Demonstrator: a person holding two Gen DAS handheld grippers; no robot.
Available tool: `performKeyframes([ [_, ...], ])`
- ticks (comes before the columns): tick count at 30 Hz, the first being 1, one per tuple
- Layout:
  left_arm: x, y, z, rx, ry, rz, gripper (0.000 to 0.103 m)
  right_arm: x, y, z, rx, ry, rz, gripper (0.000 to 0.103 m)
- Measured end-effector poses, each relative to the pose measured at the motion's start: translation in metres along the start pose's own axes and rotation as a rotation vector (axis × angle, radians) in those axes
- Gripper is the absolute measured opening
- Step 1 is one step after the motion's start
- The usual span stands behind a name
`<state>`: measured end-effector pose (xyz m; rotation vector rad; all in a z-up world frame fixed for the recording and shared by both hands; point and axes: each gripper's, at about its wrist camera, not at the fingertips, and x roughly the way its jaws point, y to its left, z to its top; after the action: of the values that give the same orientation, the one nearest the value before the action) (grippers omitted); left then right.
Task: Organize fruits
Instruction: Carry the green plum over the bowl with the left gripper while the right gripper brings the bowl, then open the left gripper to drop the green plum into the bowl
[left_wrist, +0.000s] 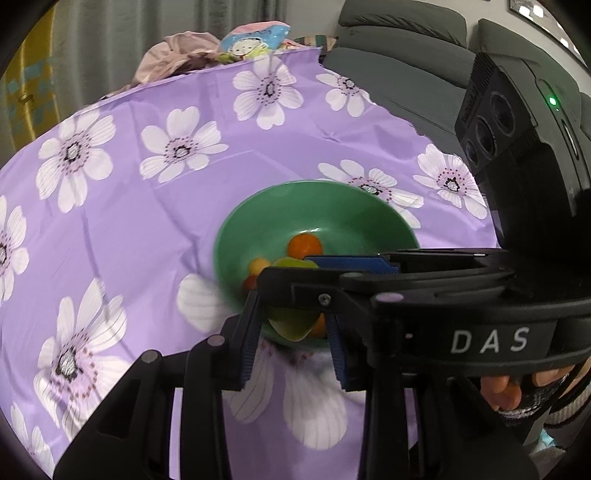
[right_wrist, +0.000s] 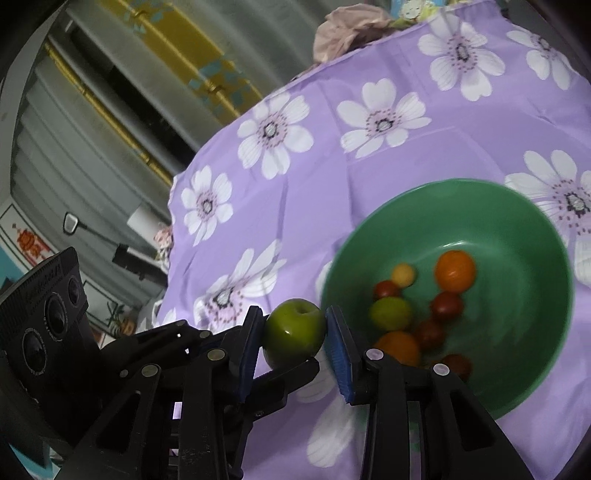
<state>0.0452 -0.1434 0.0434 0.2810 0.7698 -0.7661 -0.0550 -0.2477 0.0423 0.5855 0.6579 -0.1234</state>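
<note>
A glossy green apple sits between the blue pads of my right gripper, which is shut on it, just left of the green bowl's rim. Inside the bowl lie an orange, a lime-green fruit, a small yellow one and several dark red ones. In the left wrist view the right gripper's fingers cross sideways over the bowl. Behind them my left gripper stands narrowly open. The apple shows in its gap, clear of both pads.
A purple cloth with white flowers covers the table. A heap of clothes lies at its far edge and a grey sofa stands beyond. The person's gloved hand grips the right handle. The table's left edge drops off.
</note>
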Motion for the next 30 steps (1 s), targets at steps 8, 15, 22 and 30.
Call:
performKeyframes([
  [8,0.026,-0.015,0.016,0.019,0.020,-0.028,0.033,-0.009,-0.030,0.010,0.034,-0.024,-0.037,0.038],
  [15,0.048,-0.018,0.022,-0.002,0.042,-0.058,0.033,-0.007,-0.049,0.014,0.047,-0.005,-0.066,0.038],
  [22,0.064,-0.017,0.019,-0.016,0.065,-0.060,0.033,0.003,-0.056,0.014,0.034,0.029,-0.097,0.038],
  [30,0.074,-0.014,0.016,-0.019,0.083,-0.058,0.033,0.012,-0.059,0.012,0.008,0.060,-0.129,0.038],
])
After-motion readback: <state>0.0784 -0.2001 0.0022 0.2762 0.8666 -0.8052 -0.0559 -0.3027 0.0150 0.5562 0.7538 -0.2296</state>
